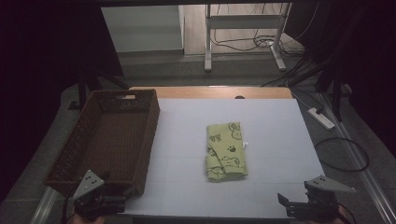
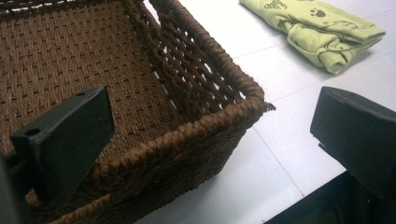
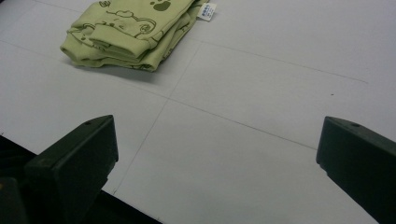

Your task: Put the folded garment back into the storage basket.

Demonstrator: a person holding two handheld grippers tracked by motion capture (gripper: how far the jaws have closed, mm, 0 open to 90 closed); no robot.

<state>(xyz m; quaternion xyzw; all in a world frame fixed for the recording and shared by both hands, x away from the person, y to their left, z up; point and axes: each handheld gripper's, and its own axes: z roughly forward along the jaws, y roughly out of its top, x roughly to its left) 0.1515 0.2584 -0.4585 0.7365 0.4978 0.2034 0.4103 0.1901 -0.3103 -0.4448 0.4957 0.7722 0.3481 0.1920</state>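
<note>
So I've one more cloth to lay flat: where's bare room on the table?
Free: right of the cloth to the table edge, and the strip between cloth and basket. The near corners are crowded by the tools.

A white table (image 1: 271, 140) is seen with a wooden strip at its far edge. On the floor beyond, a metal stand (image 1: 243, 32), loose cables (image 1: 261, 43) and a power strip (image 1: 321, 118) are visible.

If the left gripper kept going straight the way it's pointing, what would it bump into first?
Probably the brown wicker basket: its near corner sits right between the open jaws of the left gripper. The folded green cloth lies farther off. Depth is hard to judge.
</note>
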